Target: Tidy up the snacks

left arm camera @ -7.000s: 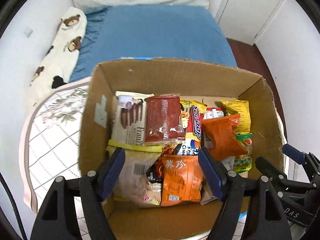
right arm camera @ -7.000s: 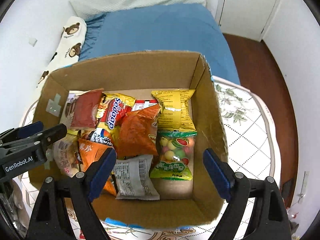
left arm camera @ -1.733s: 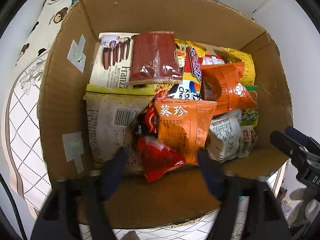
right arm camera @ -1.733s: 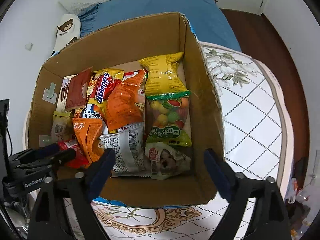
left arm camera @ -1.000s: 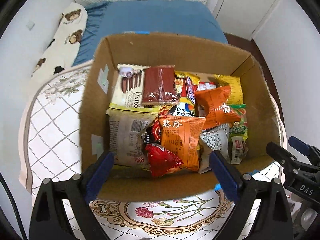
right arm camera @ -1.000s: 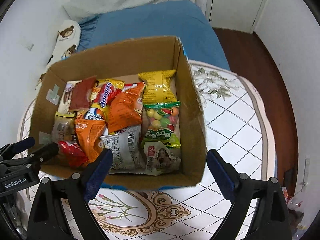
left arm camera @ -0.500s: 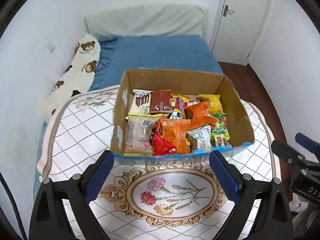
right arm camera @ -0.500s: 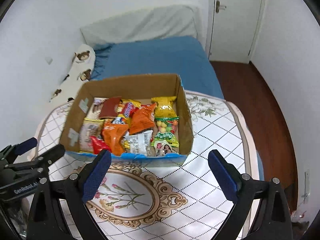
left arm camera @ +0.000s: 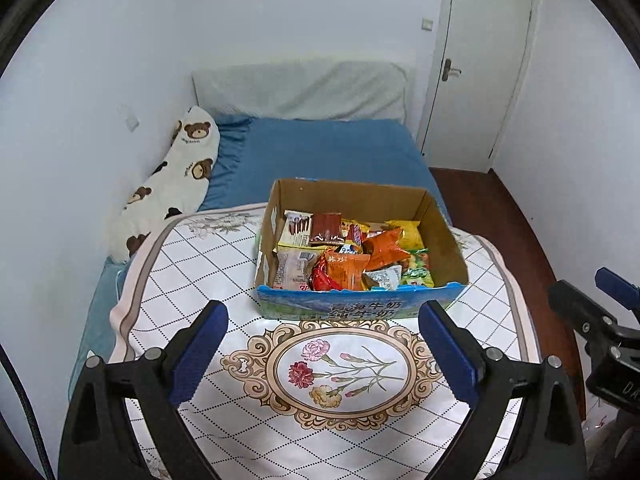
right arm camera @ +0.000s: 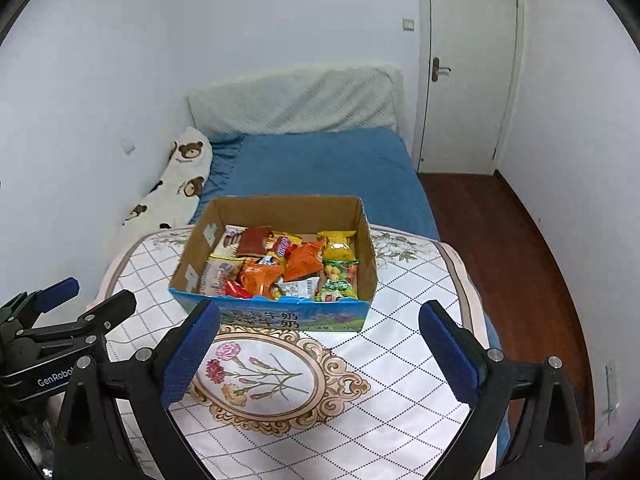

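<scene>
A cardboard box (left arm camera: pixel 360 310) with a blue printed front stands on the far half of the table; it also shows in the right wrist view (right arm camera: pixel 292 318). It is full of snack packets: an orange packet (left arm camera: pixel 346 268), a red packet (left arm camera: pixel 320 278), a yellow packet (right arm camera: pixel 338 246), a brown wafer pack (left arm camera: pixel 326 226) and several others. My left gripper (left arm camera: pixel 326 354) is open and empty, well back from the box over the table's near half. My right gripper (right arm camera: pixel 320 350) is open and empty too, just in front of the box.
The table wears a white checked cloth (left arm camera: pixel 208 264) with a flower medallion (left arm camera: pixel 344 370). Behind it is a blue bed (left arm camera: pixel 320 156) with a bear-print pillow (left arm camera: pixel 176 184). A white door (left arm camera: pixel 480 68) and wooden floor (right arm camera: pixel 512 248) are at the right.
Both grippers have pulled up and back from inside the box, so the whole box and table now show. A red packet lies in the box's front left that was not there at first.
</scene>
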The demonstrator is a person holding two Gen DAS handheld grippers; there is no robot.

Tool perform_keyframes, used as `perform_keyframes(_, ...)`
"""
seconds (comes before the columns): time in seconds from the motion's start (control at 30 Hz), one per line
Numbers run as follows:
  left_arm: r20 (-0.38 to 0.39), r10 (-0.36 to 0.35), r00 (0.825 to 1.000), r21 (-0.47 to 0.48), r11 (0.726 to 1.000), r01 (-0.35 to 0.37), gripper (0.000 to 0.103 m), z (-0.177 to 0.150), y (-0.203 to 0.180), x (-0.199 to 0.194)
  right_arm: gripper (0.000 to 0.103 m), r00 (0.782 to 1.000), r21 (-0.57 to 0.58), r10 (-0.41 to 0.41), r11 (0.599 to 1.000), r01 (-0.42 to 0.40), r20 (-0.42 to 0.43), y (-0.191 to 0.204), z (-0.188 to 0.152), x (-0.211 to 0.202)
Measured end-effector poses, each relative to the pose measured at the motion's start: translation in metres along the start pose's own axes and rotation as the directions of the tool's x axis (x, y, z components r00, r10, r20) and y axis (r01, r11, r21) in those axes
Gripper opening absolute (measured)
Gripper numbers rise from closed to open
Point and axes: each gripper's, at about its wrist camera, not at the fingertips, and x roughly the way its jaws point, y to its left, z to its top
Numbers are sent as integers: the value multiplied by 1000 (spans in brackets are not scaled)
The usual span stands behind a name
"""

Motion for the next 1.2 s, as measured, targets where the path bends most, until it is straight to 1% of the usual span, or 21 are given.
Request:
perform_keyframes(0.13, 41, 9, 999, 8, 1000, -9, 98, -5, -2, -21, 103, 999, -11, 11, 1000, -10, 33, 6, -5, -24)
perform_keyframes(0.27, 72, 14, 997, -2, 1000, -14, 101, -10, -2, -33, 103, 998, -23, 6, 1000, -4, 57, 10, -8, -39)
perform_keyframes(0.5, 80, 26, 996, 5, 1000, -27, 102, -10, -3, -30, 103, 998, -22, -9, 1000, 11, 58, 9, -10, -38)
perform_keyframes(0.67, 76, 40, 996, 8, 999, -41, 102, -6, -7, -20, 103, 998, -7, -31, 999, 31, 55, 2, -9, -22)
perform_keyframes(0.9, 52, 62, 997, 8, 998, -62, 102, 3, -11, 12, 103, 998, 17, -57, 998, 56, 33, -9, -6, 13)
perform_keyframes(1.2, -17, 79, 997, 14, 997, -79, 102, 8, -12, 58, 103, 996, 27, -90, 996, 90, -8, -14, 1, 63)
